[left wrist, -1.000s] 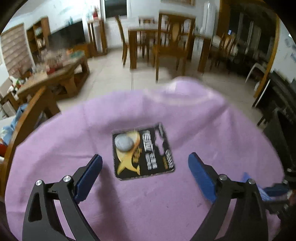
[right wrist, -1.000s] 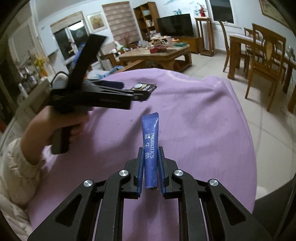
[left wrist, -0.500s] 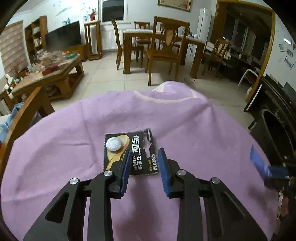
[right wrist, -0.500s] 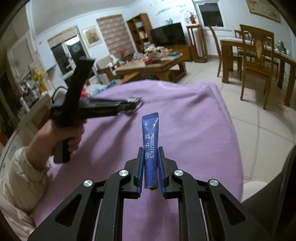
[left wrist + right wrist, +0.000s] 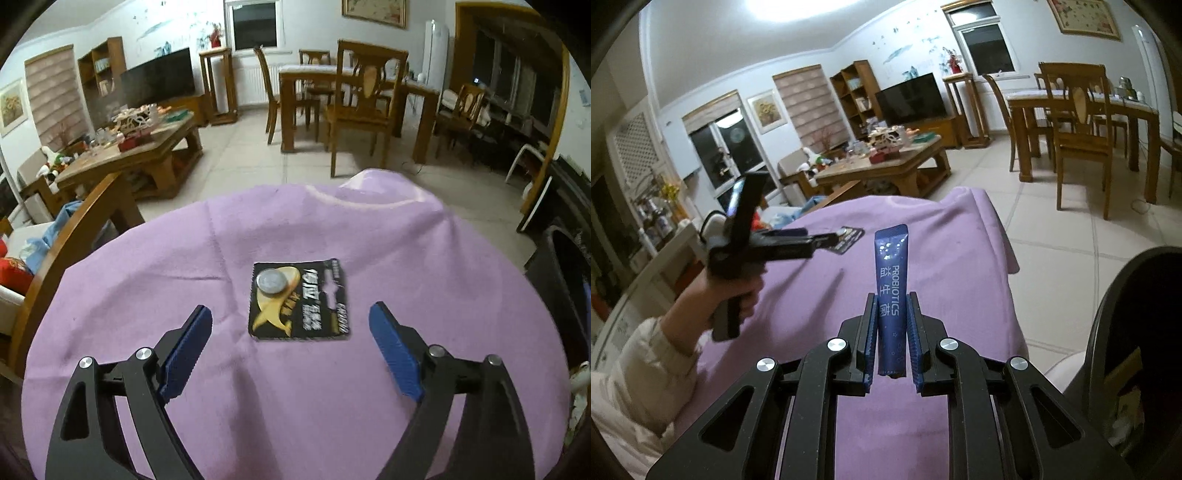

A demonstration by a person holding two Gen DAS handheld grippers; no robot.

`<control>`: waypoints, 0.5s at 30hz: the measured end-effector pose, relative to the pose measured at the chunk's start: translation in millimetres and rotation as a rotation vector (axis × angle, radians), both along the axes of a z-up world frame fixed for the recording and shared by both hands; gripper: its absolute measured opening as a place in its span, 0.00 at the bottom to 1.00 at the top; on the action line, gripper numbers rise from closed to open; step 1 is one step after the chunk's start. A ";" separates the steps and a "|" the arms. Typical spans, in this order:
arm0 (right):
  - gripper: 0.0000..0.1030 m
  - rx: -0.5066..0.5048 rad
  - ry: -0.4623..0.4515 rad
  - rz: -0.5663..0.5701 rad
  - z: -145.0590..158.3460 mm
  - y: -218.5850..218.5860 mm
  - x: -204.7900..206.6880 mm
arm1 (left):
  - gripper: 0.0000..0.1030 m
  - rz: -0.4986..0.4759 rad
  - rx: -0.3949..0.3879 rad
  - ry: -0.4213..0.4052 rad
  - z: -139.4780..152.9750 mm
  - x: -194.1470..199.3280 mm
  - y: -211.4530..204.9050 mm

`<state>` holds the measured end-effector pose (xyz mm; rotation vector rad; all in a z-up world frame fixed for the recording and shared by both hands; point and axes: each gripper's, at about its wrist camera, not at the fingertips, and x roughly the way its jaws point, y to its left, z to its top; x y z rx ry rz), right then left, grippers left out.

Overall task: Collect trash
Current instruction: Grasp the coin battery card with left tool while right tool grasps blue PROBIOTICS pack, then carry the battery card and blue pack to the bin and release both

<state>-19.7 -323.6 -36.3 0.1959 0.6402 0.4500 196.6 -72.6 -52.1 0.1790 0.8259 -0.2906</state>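
Jaws of left gripper [image 5: 290, 332] just reopened, empty; right gripper [image 5: 891, 334] clamps probiotics sachet [image 5: 891, 295].

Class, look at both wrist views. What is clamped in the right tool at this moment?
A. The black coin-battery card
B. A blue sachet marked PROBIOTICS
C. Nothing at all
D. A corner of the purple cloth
B: in the right wrist view the right tool is shut on the blue sachet, while the battery card lies flat on the purple cloth.
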 end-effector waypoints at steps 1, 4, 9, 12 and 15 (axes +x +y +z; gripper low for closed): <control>0.16 -0.001 0.005 0.002 -1.9 -0.2 -1.3 | 0.84 -0.003 0.009 0.008 -2.2 5.2 -1.7; 0.16 -0.007 0.017 0.008 -6.2 4.1 0.0 | 0.83 -0.010 0.000 0.055 -11.3 23.6 -5.9; 0.16 -0.022 0.037 0.007 -13.1 8.8 6.0 | 0.67 -0.047 -0.004 0.042 -9.8 28.1 -15.7; 0.16 -0.023 0.043 0.003 -14.2 10.7 8.2 | 0.58 -0.084 0.010 0.035 -8.5 22.0 -20.5; 0.16 -0.022 0.040 -0.002 -14.4 10.9 8.7 | 0.56 -0.089 -0.021 0.032 -8.6 11.7 -11.1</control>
